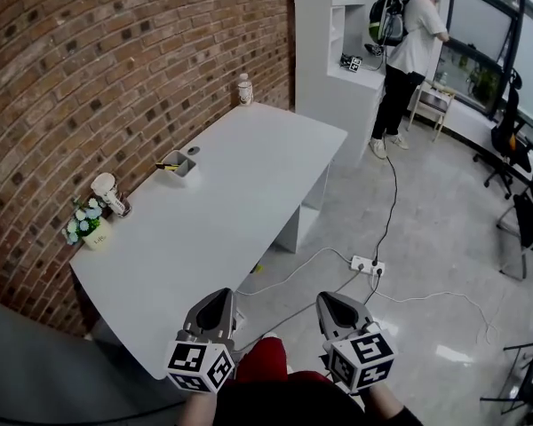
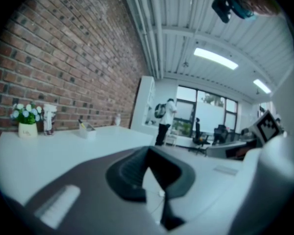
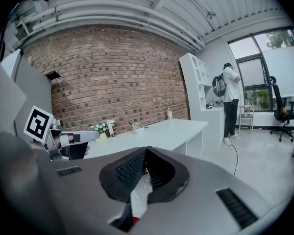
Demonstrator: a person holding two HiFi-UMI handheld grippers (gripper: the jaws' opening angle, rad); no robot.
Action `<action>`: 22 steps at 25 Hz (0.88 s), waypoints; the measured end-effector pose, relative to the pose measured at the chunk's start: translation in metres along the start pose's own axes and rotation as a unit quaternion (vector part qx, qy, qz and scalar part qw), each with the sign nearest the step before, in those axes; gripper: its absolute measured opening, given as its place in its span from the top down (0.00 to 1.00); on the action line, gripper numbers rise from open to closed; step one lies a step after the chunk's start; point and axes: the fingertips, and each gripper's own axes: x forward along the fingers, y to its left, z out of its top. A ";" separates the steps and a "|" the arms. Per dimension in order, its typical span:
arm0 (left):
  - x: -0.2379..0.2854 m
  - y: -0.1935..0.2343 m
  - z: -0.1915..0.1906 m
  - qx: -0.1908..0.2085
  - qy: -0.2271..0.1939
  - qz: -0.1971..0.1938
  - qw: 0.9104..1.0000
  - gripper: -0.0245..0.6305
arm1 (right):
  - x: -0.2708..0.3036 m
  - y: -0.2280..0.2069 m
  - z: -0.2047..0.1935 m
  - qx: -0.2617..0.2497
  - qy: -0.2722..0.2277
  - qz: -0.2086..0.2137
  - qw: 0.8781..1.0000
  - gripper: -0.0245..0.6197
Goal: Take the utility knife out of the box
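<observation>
Person is holding both grippers low and close to the body, side by side, pointing forward and slightly down, marker cubes facing the head camera. Left gripper is sitting just off the near corner of the white table, right gripper is hanging over bare floor, and the two are near each other but not touching. Both are closed and empty: left gripper view is showing the jaws meeting at the tip with nothing between them, and the right gripper view is showing the same. The box is sitting well away from both, at the far side of the table against the brick wall, with the utility knife inside it, its yellow-and-black end poking over the rim. Head view alone is showing the power strip and its cable on the floor. Flower pot, cup and bottle are lining the wall side of the table. Right gripper view is catching the left gripper from the side, a hand wrapped round its grip. Left gripper view is catching only the right gripper's marker cube at its right edge. A person is standing at the white shelf unit in the background
</observation>
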 end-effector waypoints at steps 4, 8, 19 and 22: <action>0.009 0.008 -0.007 -0.005 0.012 0.011 1.000 0.96 | 0.009 -0.009 -0.007 0.007 0.016 -0.001 1.000 0.95; 0.026 0.017 -0.010 -0.008 0.017 0.016 1.000 0.96 | 0.025 -0.021 -0.004 0.003 0.020 -0.003 1.000 0.95; 0.109 0.052 -0.007 -0.022 0.025 0.033 0.999 0.96 | 0.101 -0.070 0.010 -0.003 0.053 -0.002 0.999 0.95; 0.128 0.068 -0.002 -0.029 0.025 0.046 0.998 0.96 | 0.126 -0.081 0.019 -0.007 0.056 0.005 0.998 0.95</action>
